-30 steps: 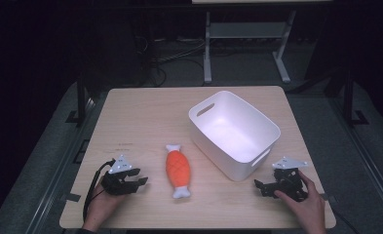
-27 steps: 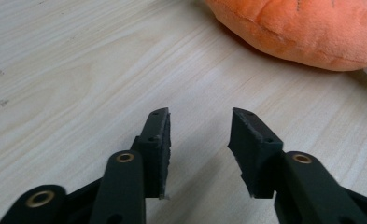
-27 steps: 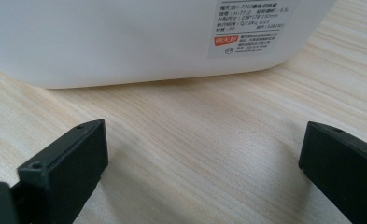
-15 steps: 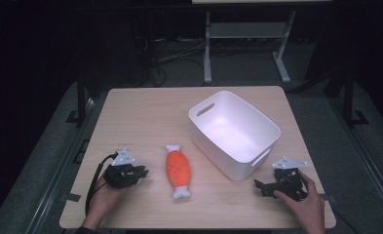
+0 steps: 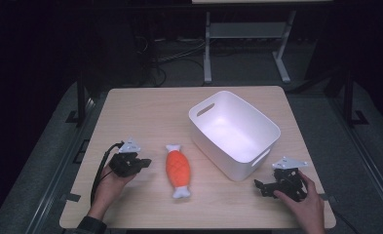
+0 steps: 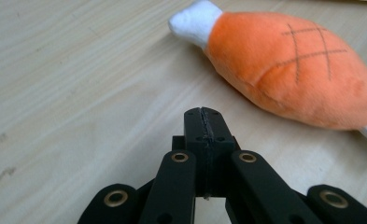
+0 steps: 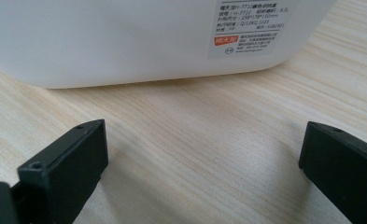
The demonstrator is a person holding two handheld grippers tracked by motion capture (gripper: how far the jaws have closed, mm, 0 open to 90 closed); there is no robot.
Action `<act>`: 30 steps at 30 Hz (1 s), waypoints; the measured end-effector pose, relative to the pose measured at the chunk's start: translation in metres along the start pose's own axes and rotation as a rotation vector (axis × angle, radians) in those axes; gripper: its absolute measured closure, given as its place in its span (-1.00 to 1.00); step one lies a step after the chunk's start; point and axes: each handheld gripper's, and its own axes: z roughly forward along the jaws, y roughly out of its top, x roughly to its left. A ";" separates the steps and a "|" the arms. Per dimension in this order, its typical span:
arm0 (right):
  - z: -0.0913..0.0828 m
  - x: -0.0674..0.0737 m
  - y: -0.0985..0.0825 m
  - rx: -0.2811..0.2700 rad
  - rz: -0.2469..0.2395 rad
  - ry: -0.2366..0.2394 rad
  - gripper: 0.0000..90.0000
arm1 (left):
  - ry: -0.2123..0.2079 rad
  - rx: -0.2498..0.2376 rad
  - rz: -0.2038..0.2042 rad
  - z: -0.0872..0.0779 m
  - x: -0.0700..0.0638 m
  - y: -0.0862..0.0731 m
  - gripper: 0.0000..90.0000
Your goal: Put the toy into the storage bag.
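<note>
An orange plush drumstick (image 5: 178,169) with white ends lies on the wooden table (image 5: 150,112), left of a white plastic tub (image 5: 234,132). My left gripper (image 5: 143,163) hovers just left of the toy, pointing at it. Its jaws have just been closing and now meet with nothing between them, as the left gripper view (image 6: 203,116) shows, with the drumstick (image 6: 293,70) a short way ahead. My right gripper (image 5: 258,186) rests near the table's front right, beside the tub's near corner. Its fingers (image 7: 69,158) stand wide apart over bare wood, facing the tub wall (image 7: 125,37).
The tub is empty and sits askew at the table's middle right, with a printed label (image 7: 251,25) on its near wall. Beyond the table's far edge stands a metal frame (image 5: 242,44) on a dark floor with cables.
The left gripper's jaws have closed on nothing, and the left hand has lifted and shifted towards the drumstick. The right hand has stayed where it was.
</note>
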 end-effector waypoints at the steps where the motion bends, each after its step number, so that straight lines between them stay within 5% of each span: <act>1: 0.000 0.000 0.000 0.000 0.000 0.000 -0.98 | 0.000 0.002 0.006 0.001 0.001 0.003 1.00; 16: 0.000 0.000 0.000 0.000 0.000 0.000 -0.98 | 0.005 0.019 0.046 0.033 0.004 0.035 1.00; 30: 0.000 0.000 0.000 0.000 0.000 0.000 -0.98 | 0.007 0.044 0.051 0.057 0.006 0.047 1.00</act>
